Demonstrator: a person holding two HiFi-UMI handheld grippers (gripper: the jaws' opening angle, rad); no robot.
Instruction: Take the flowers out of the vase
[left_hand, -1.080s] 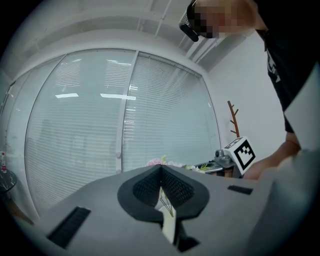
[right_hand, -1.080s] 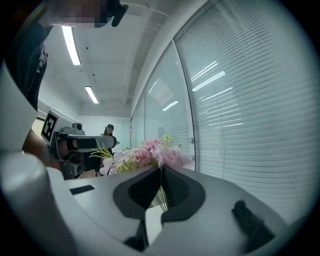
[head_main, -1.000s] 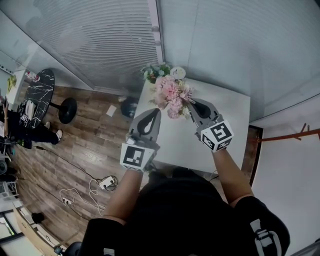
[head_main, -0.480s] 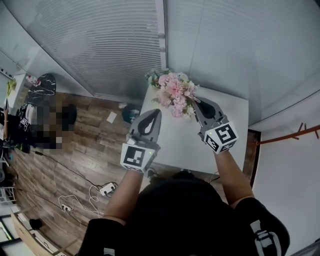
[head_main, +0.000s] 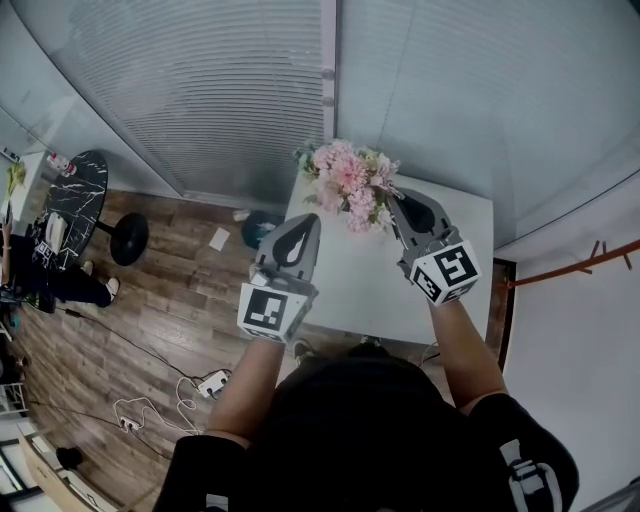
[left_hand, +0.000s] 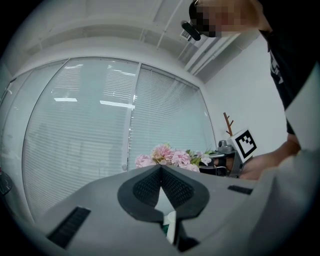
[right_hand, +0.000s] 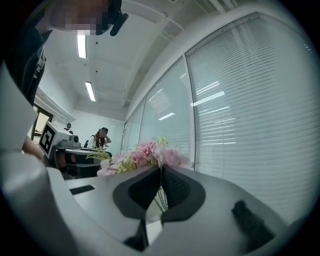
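A bunch of pink and white flowers (head_main: 350, 178) hangs over the far edge of the white table (head_main: 400, 290). My right gripper (head_main: 388, 202) is shut on its thin green stems (right_hand: 160, 200), with the blooms (right_hand: 150, 152) just past the jaw tips (right_hand: 161, 167). My left gripper (head_main: 312, 220) is to the left of the bunch, apart from it, and its jaw tips (left_hand: 161, 166) meet. A pale and green thing (left_hand: 170, 227) shows low in the gap between those jaws; I cannot tell what it is. No vase shows in the head view.
Window blinds (head_main: 200, 90) stand right behind the table. To the left the wooden floor (head_main: 170, 300) holds a power strip with cables (head_main: 205, 382), a round black table (head_main: 72, 195) and a seated person (head_main: 45, 275). A wooden coat rack (head_main: 600, 262) is at the right.
The right gripper has risen with the flower bunch, which now sits higher and nearer the blinds. The left gripper has shifted a little the same way.
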